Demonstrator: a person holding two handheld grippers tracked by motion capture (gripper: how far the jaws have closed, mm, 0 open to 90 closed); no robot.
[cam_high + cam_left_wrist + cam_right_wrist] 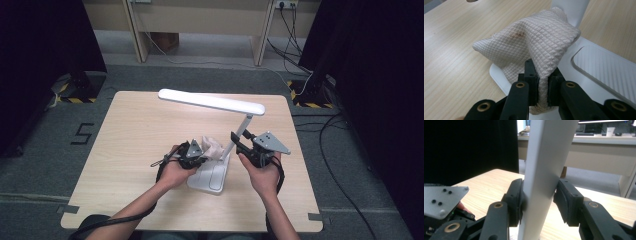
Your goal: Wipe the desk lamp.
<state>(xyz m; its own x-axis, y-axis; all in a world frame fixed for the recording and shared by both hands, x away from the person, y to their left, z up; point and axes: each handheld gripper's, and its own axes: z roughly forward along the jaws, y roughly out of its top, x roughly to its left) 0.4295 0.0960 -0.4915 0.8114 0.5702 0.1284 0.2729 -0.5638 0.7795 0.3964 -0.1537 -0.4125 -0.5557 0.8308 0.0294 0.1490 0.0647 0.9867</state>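
- Lamp is the biggest thing I am working on, and it is standing near the middle of the wooden table, close to my side. I am keeping it upright so that I can wipe it.
- Its long white head is reaching out over the table toward the left, so the weight is leaning that way. I think that is why I am holding the lamp steady while I am wiping.
- Its flat white base is lying on the table between my two hands. I am thinking this is the part I am cleaning now, because the cloth is resting on it.
- My right gripper is closing around the slanted white post. The left pad is pressing on the post. The right pad is looking very close, but I cannot tell if it is touching. I am holding here so the lamp is not sliding or tipping.
- My left gripper is pinching the cloth tight, with the jaws narrow. The cloth is bunching up above the jaws and is sitting on the edge of the base, right beside the foot of the post.
- A small reddish mark is showing on the cloth, so I am thinking the cloth is picking up dirt.
- I am thinking the cloth should be moving next over the ribbed pad on the base.
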